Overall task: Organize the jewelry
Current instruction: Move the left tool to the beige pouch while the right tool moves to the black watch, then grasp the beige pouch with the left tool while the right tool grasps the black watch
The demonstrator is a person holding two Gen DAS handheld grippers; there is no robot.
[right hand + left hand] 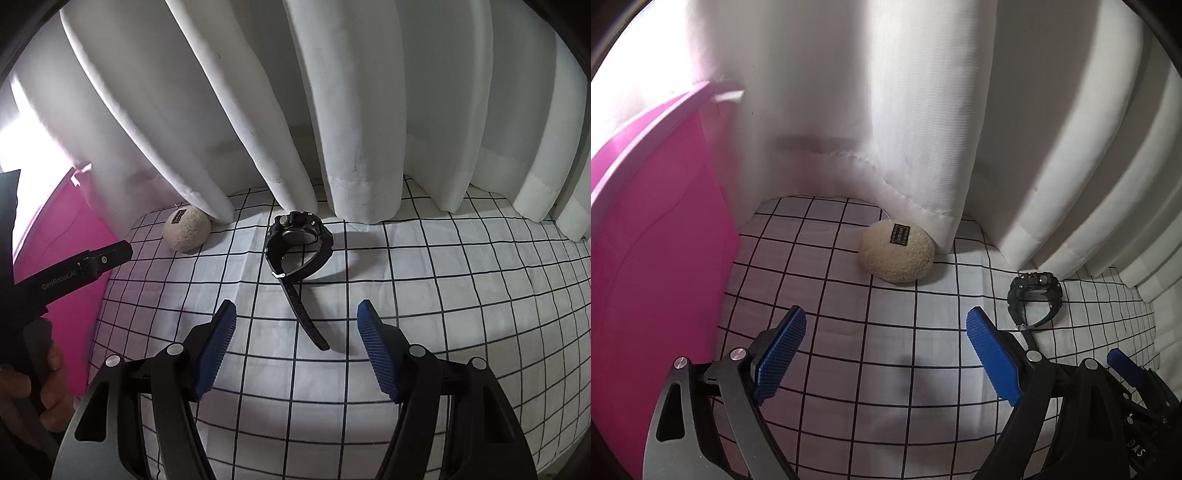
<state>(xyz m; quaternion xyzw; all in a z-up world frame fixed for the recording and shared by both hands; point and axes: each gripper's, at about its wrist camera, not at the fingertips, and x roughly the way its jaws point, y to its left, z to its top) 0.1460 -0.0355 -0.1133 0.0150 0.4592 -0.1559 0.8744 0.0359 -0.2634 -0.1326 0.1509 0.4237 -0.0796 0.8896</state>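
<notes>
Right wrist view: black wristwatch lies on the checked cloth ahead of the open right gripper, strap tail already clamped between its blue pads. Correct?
Not quite. The right wrist view shows the black wristwatch on the checked cloth ahead of the open right gripper, but the strap tail lies free, touching neither blue pad.

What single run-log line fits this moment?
left gripper: open, empty | right gripper: open, empty, strap tip between its fingers | black watch: on checked cloth, untouched | beige pouch: by curtain

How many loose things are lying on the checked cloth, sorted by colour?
Black: 1, the wristwatch
Beige: 1, the fuzzy round pouch
Total: 2
The pink board stands at the cloth's edge, so I left it out.
</notes>
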